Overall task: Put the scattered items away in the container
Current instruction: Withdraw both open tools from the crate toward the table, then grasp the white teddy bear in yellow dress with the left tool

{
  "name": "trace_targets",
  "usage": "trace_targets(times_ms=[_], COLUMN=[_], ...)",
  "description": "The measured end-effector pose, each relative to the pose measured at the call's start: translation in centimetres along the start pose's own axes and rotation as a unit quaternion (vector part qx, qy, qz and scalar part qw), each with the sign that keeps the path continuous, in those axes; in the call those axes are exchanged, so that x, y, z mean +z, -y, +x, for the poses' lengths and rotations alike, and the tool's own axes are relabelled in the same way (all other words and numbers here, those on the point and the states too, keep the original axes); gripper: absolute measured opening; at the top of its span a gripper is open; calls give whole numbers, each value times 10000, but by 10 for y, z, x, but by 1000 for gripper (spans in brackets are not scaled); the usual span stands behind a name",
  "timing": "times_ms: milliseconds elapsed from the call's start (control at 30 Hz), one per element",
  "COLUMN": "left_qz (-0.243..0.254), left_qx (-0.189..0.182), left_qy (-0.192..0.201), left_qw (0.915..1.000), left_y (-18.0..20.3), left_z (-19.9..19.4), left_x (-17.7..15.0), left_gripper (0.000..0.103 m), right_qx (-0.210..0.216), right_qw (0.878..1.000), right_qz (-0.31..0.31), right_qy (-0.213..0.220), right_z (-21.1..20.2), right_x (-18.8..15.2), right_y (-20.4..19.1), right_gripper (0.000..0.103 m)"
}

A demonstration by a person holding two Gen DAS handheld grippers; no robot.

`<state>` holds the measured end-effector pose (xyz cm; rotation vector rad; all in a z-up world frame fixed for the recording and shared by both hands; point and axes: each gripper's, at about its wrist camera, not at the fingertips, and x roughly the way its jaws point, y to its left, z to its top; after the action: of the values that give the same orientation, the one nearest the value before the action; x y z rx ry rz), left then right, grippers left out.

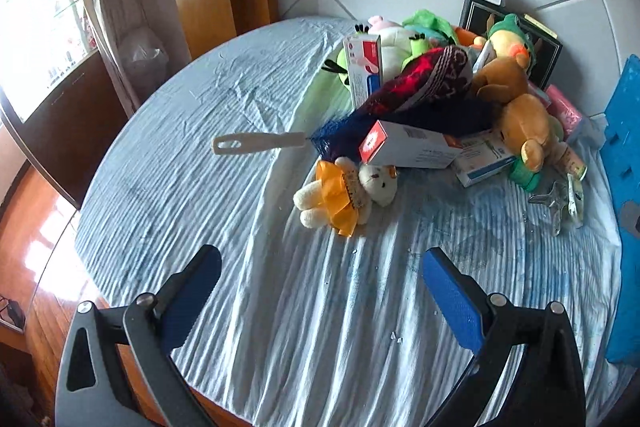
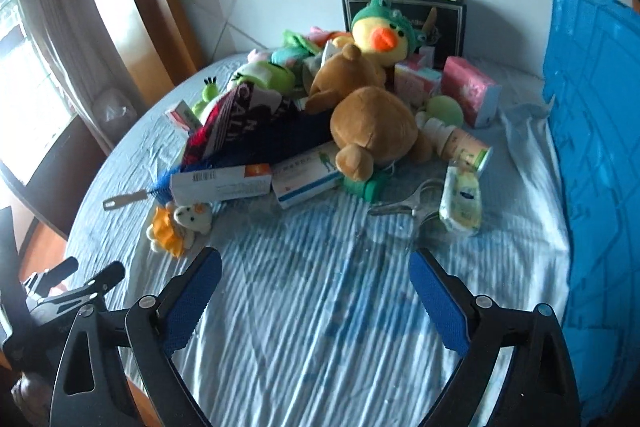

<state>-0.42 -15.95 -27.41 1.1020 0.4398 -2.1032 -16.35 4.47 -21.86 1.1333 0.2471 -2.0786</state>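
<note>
A heap of scattered items lies at the far side of a cloth-covered table (image 1: 240,227). In it are a brown plush bear (image 2: 372,127), a yellow duck plush (image 2: 380,39), green plush toys (image 1: 360,59), white medicine boxes (image 1: 408,147) and a dark patterned cloth (image 1: 420,83). A small white bear in an orange dress (image 1: 348,191) lies nearest my left gripper (image 1: 320,263), which hangs open above the bare cloth. My right gripper (image 2: 316,267) is open too, short of a clear clip (image 2: 404,207) and a wipes pack (image 2: 462,203). A blue crate (image 2: 592,147) stands at the right.
A white-handled brush (image 1: 256,143) sticks out left of the heap. A dark box (image 2: 404,15) with a tissue pack on top stands against the tiled wall. Pink tissue packs (image 2: 472,91) lie behind the bear. Curtains and a window are at the left, past the table edge.
</note>
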Motion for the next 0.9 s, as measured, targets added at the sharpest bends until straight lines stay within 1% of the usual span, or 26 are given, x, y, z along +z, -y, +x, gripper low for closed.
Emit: trace_targets(times_ms=[100, 200, 400, 567, 600, 633, 700, 733, 800, 833, 867, 900], left_qz=[196, 431, 1118, 1267, 1290, 1288, 1153, 1068, 997, 981, 956, 920], left_qx=[4, -6, -153, -344, -386, -430, -700, -799, -888, -900, -903, -887], left_qy=[-207, -321, -523, -753, -804, -851, -946, -963, -961, -961, -959, -955], left_qw=[9996, 9986, 9922, 9885, 9876, 9871, 9863, 9864, 9864, 9864, 9867, 9872], left_y=[7, 14, 33, 42, 42, 40, 31, 26, 16, 11, 6, 0], left_z=[29, 56, 104, 140, 146, 150, 153, 151, 146, 143, 141, 139], left_x=[9, 21, 42, 54, 55, 56, 58, 59, 59, 58, 57, 57], left_gripper=[102, 102, 102, 102, 99, 86, 71, 67, 62, 59, 58, 56], right_qx=[30, -37, -221, -334, -329, -324, -310, -289, -237, -221, -194, -154], right_qw=[9995, 9990, 9970, 9951, 9949, 9947, 9947, 9949, 9960, 9966, 9971, 9975], right_qz=[-59, 5, 381, 590, 615, 630, 615, 587, 467, 385, 293, 223], right_qy=[-313, -455, -633, -725, -734, -745, -765, -764, -725, -694, -670, -652], right_z=[27, 48, 76, 93, 96, 99, 104, 108, 114, 117, 121, 127], right_x=[2, 7, 15, 20, 22, 24, 30, 35, 46, 52, 58, 65], right_y=[-6, -10, -13, -16, -18, -21, -28, -34, -50, -60, -70, -81], right_gripper=[96, 96, 96, 96, 96, 96, 96, 96, 94, 89, 77, 73])
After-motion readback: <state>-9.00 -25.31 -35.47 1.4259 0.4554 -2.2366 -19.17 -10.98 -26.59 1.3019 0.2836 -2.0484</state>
